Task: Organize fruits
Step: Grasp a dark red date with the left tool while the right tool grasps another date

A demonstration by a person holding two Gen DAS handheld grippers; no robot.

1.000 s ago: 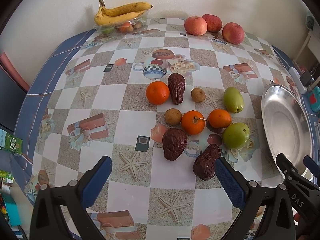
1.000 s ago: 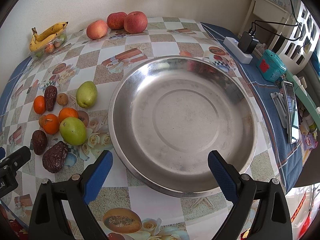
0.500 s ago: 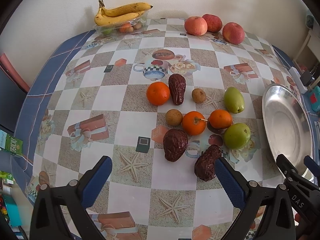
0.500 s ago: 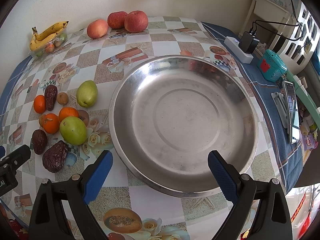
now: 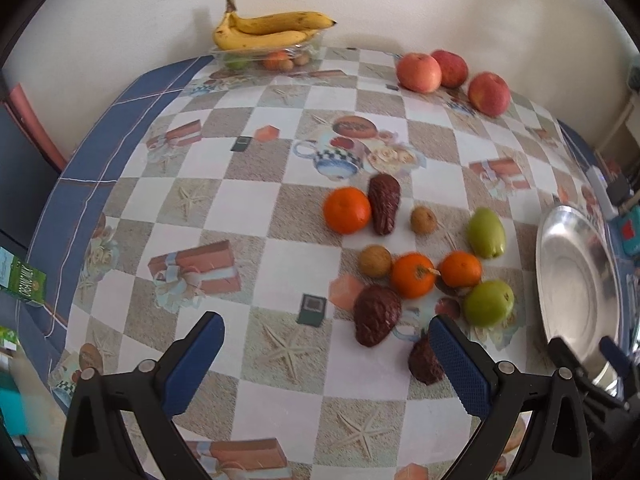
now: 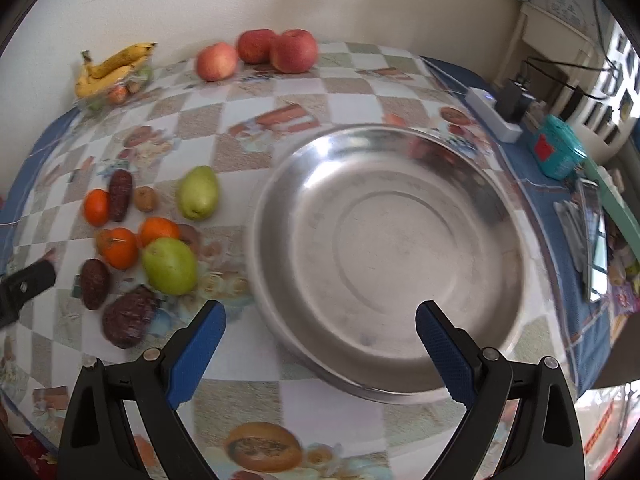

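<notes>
- The left wrist camera looks forward and down over its blue-padded fingers [image 5: 200,356] onto the surface [image 5: 248,208], from the near edge, facing the far wall.
- It sits close above the cloth; the fruit cluster lies right of centre, with the steel dish [image 5: 576,280] cut by the right edge.
- The right wrist camera faces the same way from further right, low over the steel dish [image 6: 384,248], which fills its middle.
- Both views share the bananas [image 5: 264,32] [image 6: 112,68], apples, cluster and dish.
</notes>
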